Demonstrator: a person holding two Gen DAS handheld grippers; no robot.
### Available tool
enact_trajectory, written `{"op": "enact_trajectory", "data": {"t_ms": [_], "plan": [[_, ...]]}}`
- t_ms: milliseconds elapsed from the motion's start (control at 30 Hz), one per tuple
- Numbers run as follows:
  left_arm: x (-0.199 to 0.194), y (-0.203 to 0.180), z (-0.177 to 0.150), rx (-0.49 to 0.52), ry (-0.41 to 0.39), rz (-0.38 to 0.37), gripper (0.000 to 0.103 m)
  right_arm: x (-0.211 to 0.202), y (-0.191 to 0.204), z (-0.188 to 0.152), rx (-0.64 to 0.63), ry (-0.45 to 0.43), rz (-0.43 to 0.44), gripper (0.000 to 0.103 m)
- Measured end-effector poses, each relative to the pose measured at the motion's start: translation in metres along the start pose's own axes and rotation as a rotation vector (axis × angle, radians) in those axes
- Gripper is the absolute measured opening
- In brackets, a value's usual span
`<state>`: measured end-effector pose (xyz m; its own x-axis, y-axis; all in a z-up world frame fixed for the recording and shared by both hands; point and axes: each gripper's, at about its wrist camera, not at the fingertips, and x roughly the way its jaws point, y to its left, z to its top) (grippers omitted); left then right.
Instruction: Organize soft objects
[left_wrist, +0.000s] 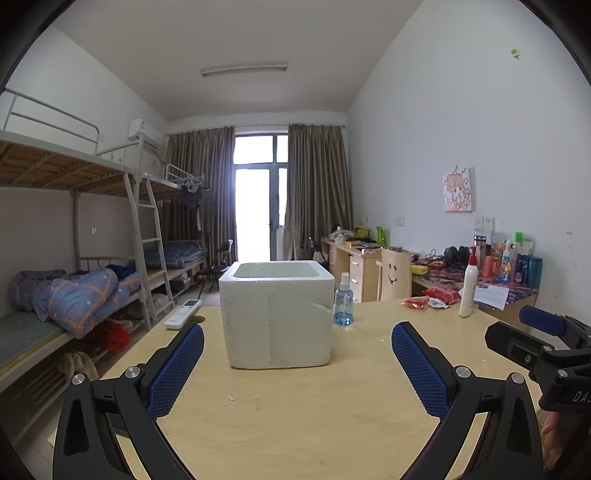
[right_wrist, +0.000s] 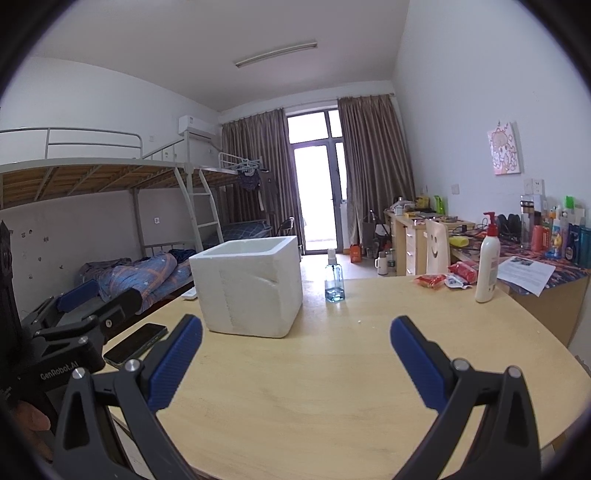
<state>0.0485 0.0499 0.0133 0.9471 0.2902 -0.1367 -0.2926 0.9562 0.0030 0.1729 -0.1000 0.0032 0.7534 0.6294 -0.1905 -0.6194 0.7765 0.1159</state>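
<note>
Both hand-held grippers (left_wrist: 297, 332) (right_wrist: 295, 328) gape empty before the lidless foam box (left_wrist: 275, 314), contents hidden.

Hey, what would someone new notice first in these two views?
The white foam box stands open-topped in the middle of the round wooden table, a clear spray bottle just right of it. Both the left gripper and the right gripper are open and empty.
</note>
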Motion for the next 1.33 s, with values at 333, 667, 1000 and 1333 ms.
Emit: {"op": "enact_trajectory", "data": {"t_ms": [333, 667, 1000, 1333], "plan": [[0.0000, -0.0038, -0.0005, 0.005, 0.008, -0.011, 0.102, 0.0018, -0.0020, 0.0008, -0.007, 0.006, -0.003, 0.103], [0.0018, -0.0027, 0.0001, 0.006, 0.014, -0.007, 0.102, 0.0004, -0.0039, -0.0001, -0.004, 0.001, -0.001, 0.103], [0.0018, -0.0044, -0.0008, 0.013, 0.014, -0.013, 0.102, 0.0023, -0.0020, 0.0004, -0.009, 0.011, 0.001, 0.103], [0.0017, -0.0042, -0.0008, 0.010, 0.017, -0.016, 0.102, 0.0038, -0.0049, -0.0004, -0.013, 0.016, 0.000, 0.103]]}}
